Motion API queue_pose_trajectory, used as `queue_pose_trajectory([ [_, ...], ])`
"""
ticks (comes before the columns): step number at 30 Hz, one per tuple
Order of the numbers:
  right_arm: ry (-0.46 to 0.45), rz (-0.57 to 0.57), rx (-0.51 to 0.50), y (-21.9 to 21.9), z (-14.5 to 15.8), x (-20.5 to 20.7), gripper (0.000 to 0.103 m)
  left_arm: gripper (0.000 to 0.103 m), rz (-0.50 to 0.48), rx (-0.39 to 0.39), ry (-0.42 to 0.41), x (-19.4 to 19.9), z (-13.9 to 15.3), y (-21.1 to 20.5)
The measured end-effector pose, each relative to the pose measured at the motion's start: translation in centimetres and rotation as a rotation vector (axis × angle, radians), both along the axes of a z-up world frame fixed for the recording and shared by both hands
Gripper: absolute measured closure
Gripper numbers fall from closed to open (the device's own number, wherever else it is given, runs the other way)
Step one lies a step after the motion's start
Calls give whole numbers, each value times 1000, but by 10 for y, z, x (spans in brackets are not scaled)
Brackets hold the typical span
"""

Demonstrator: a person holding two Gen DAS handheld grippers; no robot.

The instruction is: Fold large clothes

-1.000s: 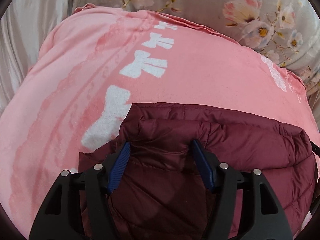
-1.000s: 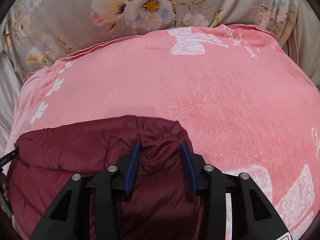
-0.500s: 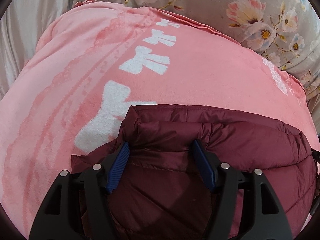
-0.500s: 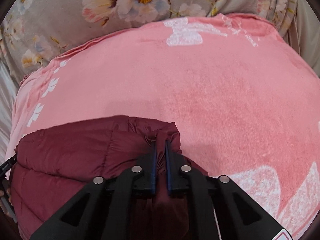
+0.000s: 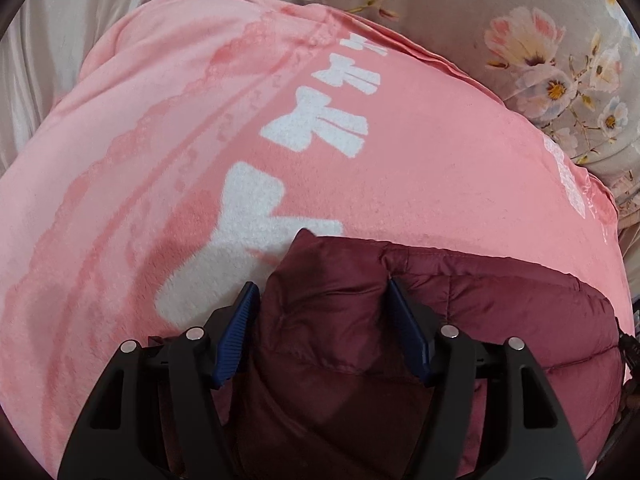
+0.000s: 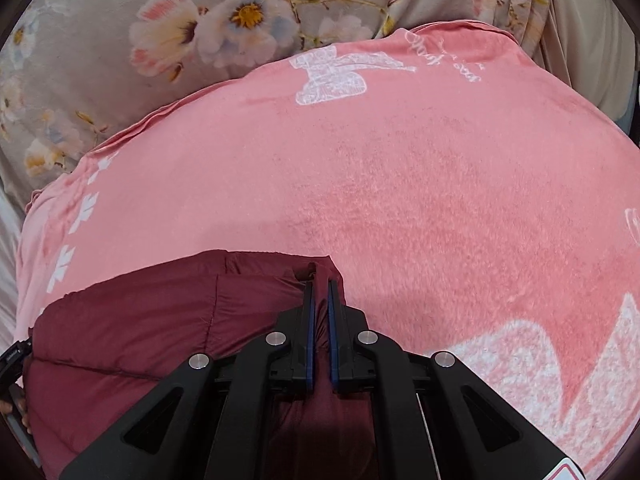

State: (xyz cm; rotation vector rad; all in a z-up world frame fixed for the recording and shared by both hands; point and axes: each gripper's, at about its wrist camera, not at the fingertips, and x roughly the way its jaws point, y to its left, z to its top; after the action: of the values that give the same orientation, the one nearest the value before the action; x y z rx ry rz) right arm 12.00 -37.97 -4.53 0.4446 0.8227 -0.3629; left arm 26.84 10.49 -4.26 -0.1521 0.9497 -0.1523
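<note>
A dark maroon puffer jacket (image 5: 500,304) lies on a pink blanket (image 5: 420,176) with white bow prints. In the left wrist view my left gripper (image 5: 320,292) is open, its blue pads on either side of a bunched corner of the jacket. In the right wrist view the jacket (image 6: 160,312) fills the lower left. My right gripper (image 6: 319,284) is shut on the jacket's other corner, with a thin fold of fabric pinched between the pads.
A grey floral bedsheet (image 6: 160,40) lies beyond the pink blanket (image 6: 440,200) and also shows in the left wrist view (image 5: 560,60). Pale cloth (image 5: 40,40) hangs at the far left. A dark strap end (image 6: 12,356) shows at the jacket's left edge.
My right gripper closed on the jacket corner about half a second ago and stays shut. My left gripper stays open and has shifted so the jacket's left corner now sits between its pads.
</note>
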Motion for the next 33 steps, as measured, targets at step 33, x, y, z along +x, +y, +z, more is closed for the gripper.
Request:
queue_pose_trajectory([
  [33,-114,311,-44,148,52,13,95,43,-242,117,-125,-64,57,-157],
])
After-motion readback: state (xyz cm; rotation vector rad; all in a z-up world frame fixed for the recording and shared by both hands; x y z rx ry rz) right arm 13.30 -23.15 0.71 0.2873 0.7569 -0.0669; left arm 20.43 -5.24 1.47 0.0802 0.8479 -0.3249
